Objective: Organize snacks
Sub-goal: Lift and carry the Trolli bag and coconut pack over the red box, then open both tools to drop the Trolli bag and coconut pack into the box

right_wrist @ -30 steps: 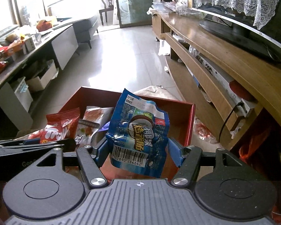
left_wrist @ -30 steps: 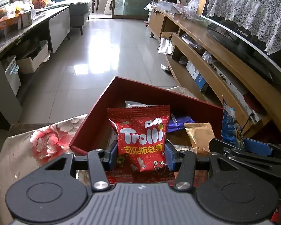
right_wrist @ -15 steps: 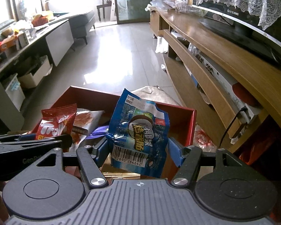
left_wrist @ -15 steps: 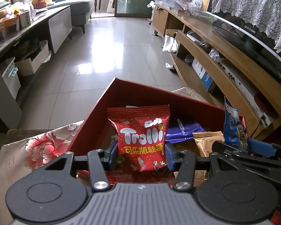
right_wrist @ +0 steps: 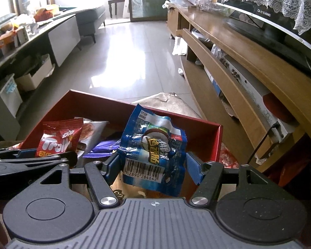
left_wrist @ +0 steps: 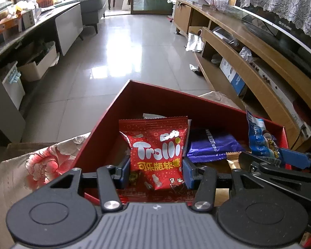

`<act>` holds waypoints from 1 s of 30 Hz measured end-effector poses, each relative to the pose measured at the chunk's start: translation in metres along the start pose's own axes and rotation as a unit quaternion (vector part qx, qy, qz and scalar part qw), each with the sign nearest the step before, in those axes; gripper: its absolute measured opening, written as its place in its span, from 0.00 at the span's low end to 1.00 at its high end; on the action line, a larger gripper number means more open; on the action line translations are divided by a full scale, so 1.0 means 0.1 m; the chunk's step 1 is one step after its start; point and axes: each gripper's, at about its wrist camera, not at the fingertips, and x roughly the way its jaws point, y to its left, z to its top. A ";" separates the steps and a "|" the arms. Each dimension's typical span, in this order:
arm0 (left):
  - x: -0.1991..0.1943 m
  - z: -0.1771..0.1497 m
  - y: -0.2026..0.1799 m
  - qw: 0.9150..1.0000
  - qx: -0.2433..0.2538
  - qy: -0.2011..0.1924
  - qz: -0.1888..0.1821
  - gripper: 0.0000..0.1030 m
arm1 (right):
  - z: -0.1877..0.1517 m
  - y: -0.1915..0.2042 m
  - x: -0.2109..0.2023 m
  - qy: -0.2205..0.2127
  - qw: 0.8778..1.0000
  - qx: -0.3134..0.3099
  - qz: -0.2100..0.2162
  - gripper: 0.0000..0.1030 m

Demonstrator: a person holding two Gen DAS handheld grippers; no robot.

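Each claw (left_wrist: 155, 171) (right_wrist: 153, 165) is matte black, with blue finger pads (left_wrist: 188, 171), silver screws, round side discs and a ribbed grey base along the frame's bottom.

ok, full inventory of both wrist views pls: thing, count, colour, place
Trolli packet: 1, red, upright between the left gripper's fingers, over the box
blue packet: 1, blue and white with barcode, between the right gripper's fingers, over the box
red box: 1, red, open, on the floral cloth
purple packet: 1, purple, lying in the box
gold packet: 1, gold, in the box, mostly hidden
floral cloth: 1, beige with red flowers, under the box
TV stand: 1, wood, along the right wall
TV: 1, black, lace-draped, on the stand
left gripper: 1, black with blue pads, shut on the Trolli packet
right gripper: 1, black with blue pads, shut on the blue packet
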 end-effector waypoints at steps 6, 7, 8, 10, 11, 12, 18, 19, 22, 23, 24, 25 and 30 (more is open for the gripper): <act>0.03 -0.01 -0.02 1.000 0.008 -0.003 0.007 0.51 | -0.01 -0.01 0.06 0.005 1.000 0.001 0.001 0.70; 0.03 -0.01 -0.03 1.000 0.011 -0.005 0.010 0.51 | -0.01 -0.02 0.07 0.006 1.000 0.001 0.001 0.70; 0.05 -0.01 -0.04 1.000 0.014 -0.006 0.012 0.51 | -0.01 -0.02 0.08 0.007 1.000 0.001 0.001 0.70; 0.07 -0.01 -0.05 1.000 0.018 -0.007 0.016 0.51 | -0.02 -0.02 0.11 0.010 1.000 0.002 0.000 0.70; 0.08 -0.01 -0.05 1.000 0.020 -0.008 0.018 0.51 | -0.02 -0.02 0.13 0.012 1.000 0.002 0.000 0.70; 0.09 0.00 -0.06 1.000 0.023 -0.009 0.020 0.51 | -0.02 -0.02 0.14 0.012 1.000 0.002 0.000 0.70; 0.12 0.01 -0.07 0.999 0.028 -0.010 0.025 0.52 | -0.03 -0.02 0.19 0.015 1.000 -0.001 -0.003 0.71; 0.12 0.01 -0.08 0.999 0.029 -0.010 0.026 0.52 | -0.03 -0.02 0.19 0.015 1.000 -0.001 -0.003 0.71; 0.12 0.01 -0.08 0.999 0.031 -0.009 0.029 0.52 | -0.04 -0.01 0.18 0.015 1.000 -0.005 -0.007 0.73; 0.12 0.00 -0.08 0.999 0.033 -0.008 0.029 0.52 | -0.04 0.00 0.19 0.015 1.000 -0.008 -0.009 0.73; 0.12 0.00 -0.09 0.999 0.034 -0.009 0.029 0.52 | -0.05 0.01 0.18 0.015 1.000 -0.011 -0.012 0.73; 0.11 -0.01 -0.09 0.999 0.035 -0.008 0.028 0.52 | -0.06 0.01 0.18 0.015 1.000 -0.012 -0.013 0.73; 0.08 -0.02 -0.10 0.999 0.034 -0.004 0.026 0.52 | -0.07 0.00 0.14 0.018 1.000 -0.012 -0.016 0.75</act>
